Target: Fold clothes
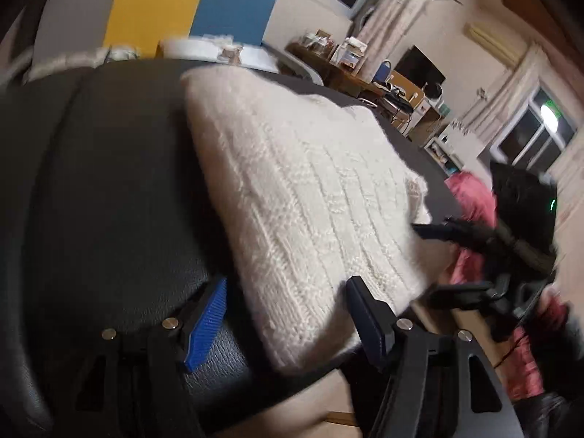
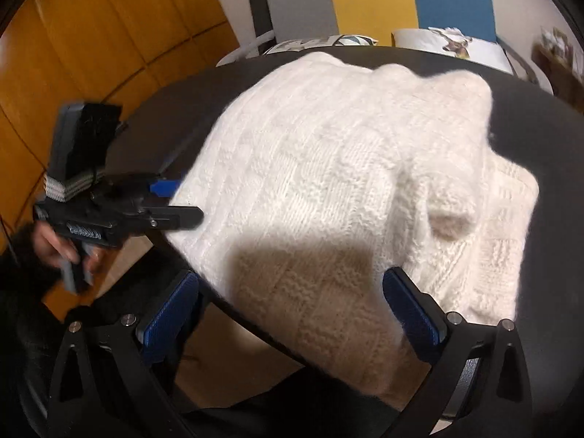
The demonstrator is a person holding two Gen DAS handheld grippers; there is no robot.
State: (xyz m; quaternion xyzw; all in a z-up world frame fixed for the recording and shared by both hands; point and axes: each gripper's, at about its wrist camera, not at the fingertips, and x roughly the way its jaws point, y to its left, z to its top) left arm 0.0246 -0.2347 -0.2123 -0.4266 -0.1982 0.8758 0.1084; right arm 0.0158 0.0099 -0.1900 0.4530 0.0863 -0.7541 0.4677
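Folded cream knitted sweater (image 2: 328,182) overhanging round black table (image 2: 547,138); left gripper (image 1: 288,317) and right gripper (image 2: 292,314) spread, empty. Risk: slippage off edge if tugged.

a cream knitted sweater (image 1: 299,197) lies folded on a black table (image 1: 109,182), its near edge hanging a little over the table's rim. the left gripper (image 1: 288,325) sits low at that edge with its blue-padded fingers (image 1: 206,325) spread wide, one on the table side, the other against the knit. at right the right gripper (image 1: 449,255) reaches toward the sweater's corner, fingers apart, blurred. behind it is pink cloth (image 1: 471,197). beyond the table are yellow and blue panels (image 1: 189,3) and a cluttered desk (image 1: 365,69)
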